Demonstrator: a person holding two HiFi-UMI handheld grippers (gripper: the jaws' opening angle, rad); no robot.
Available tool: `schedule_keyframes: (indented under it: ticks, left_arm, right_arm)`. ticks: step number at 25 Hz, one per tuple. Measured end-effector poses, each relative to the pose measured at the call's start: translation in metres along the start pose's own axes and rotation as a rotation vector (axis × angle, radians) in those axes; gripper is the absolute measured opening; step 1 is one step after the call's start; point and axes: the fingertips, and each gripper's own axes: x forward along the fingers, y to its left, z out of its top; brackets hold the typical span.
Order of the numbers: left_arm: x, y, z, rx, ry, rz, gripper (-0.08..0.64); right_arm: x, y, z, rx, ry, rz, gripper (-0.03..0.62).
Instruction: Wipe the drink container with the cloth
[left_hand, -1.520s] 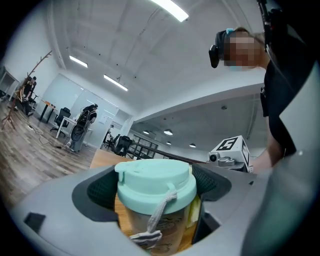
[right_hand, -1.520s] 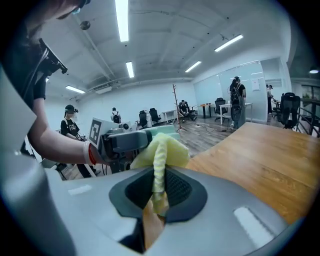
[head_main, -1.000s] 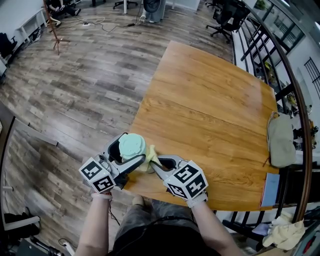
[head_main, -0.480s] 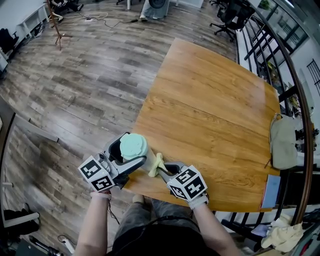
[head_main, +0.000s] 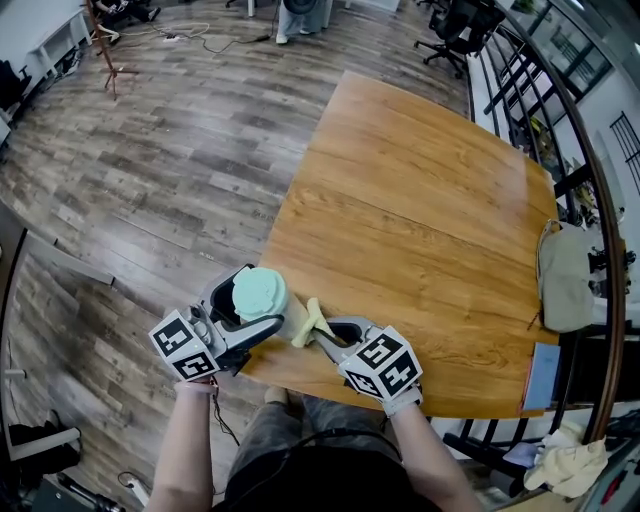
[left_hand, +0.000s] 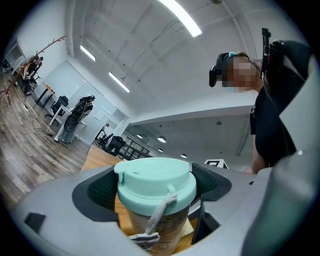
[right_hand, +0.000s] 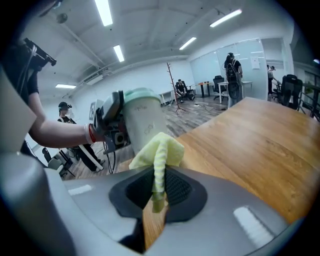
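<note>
My matt grey plastic fingers (right_hand: 210, 200), lined with dark textured pads (right_hand: 177, 189), meet a soft pale-yellow woven cloth (right_hand: 159, 150), a matt beige cup (right_hand: 145, 120) with its smooth mint-green plastic lid (left_hand: 155, 181), and the glossy orange-brown wooden table (right_hand: 250, 145).

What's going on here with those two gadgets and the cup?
A person is holding a two-jaw gripper in each hand at the near edge of a wooden table. The left gripper is clamped around a drink cup with a mint-green lid, holding it upright. The right gripper pinches a yellow cloth and holds it at the cup's side, apparently touching it, as if to wipe the cup.
</note>
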Motion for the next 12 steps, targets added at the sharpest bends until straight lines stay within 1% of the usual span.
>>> schedule_keyframes:
  ticks: [7,12]
  left_arm:
    - [-0.003,-0.006,-0.002,0.025,0.018,-0.084,0.445]
    - [0.005,-0.02,-0.005,0.09,0.061,-0.153,0.445]
  right_arm:
    - [-0.012,0.008,0.051,-0.096,-0.048,0.043,0.043]
    - [-0.016,0.013,0.068,-0.155,-0.037,0.071,0.043]
